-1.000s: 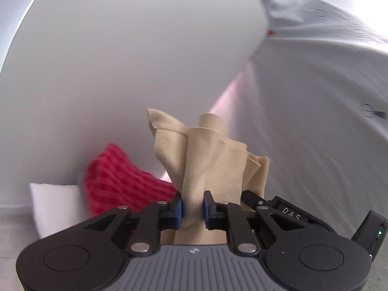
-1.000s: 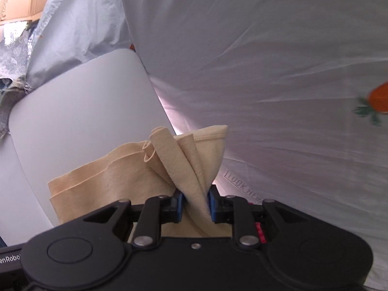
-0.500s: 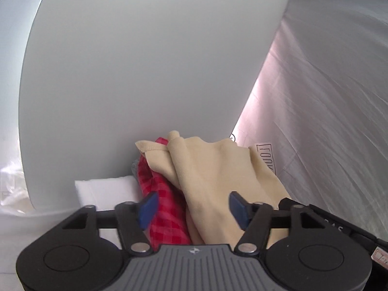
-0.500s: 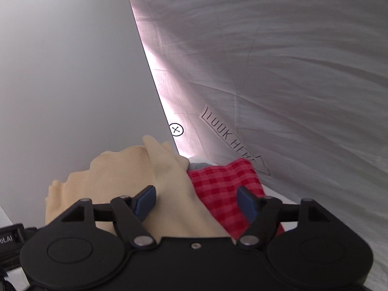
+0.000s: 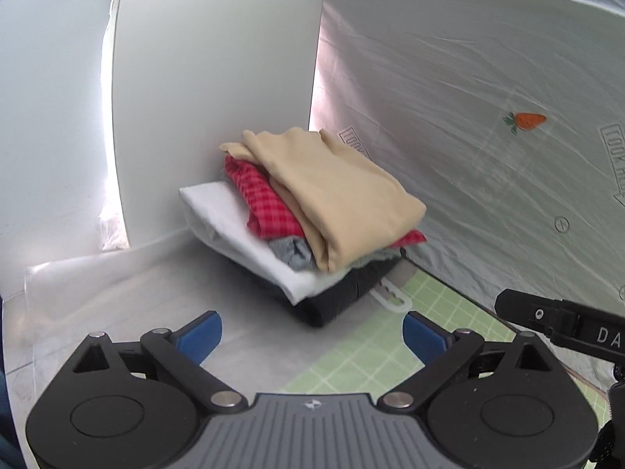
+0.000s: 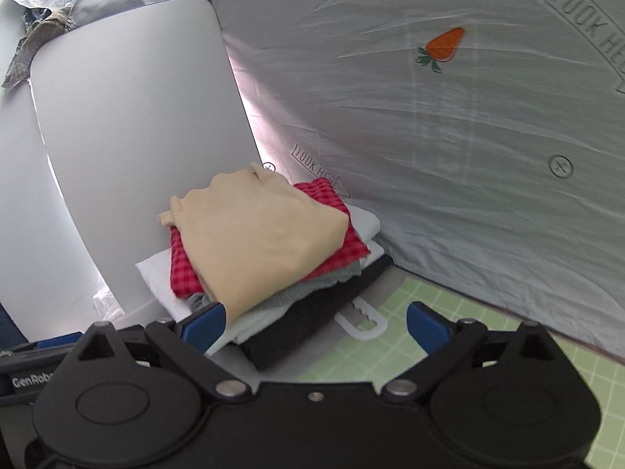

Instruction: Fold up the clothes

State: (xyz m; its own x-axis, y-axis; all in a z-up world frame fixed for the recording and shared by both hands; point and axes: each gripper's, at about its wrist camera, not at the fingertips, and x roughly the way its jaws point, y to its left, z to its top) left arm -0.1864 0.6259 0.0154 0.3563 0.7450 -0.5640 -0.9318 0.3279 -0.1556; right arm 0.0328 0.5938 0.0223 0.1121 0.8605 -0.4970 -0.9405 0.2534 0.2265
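The left gripper (image 5: 312, 334) had its jaws opening, nothing between them; the right gripper (image 6: 314, 322) likewise was opening and gripped nothing, though its left blue pad (image 6: 205, 322) overlapped the near edge of the pile in the view. Ahead of both claws lay the stack of folded clothes (image 5: 308, 226); the beige garment (image 5: 336, 199) sat on top, over a red checked cloth (image 5: 265, 203), a grey piece (image 5: 291, 250), a white fold (image 5: 234, 230) and a dark one (image 5: 332, 301) at the bottom. Beyond the stack, to the left, a white panel (image 5: 215, 78) stood upright; to the right hung a pale sheet (image 5: 468, 136) printed with a carrot (image 5: 525, 120). A white plastic clip (image 6: 363, 322) lay just past the right gripper's gap, beside the pile; under the claws a green gridded mat (image 5: 390, 348) met a pale tabletop (image 5: 136, 293).
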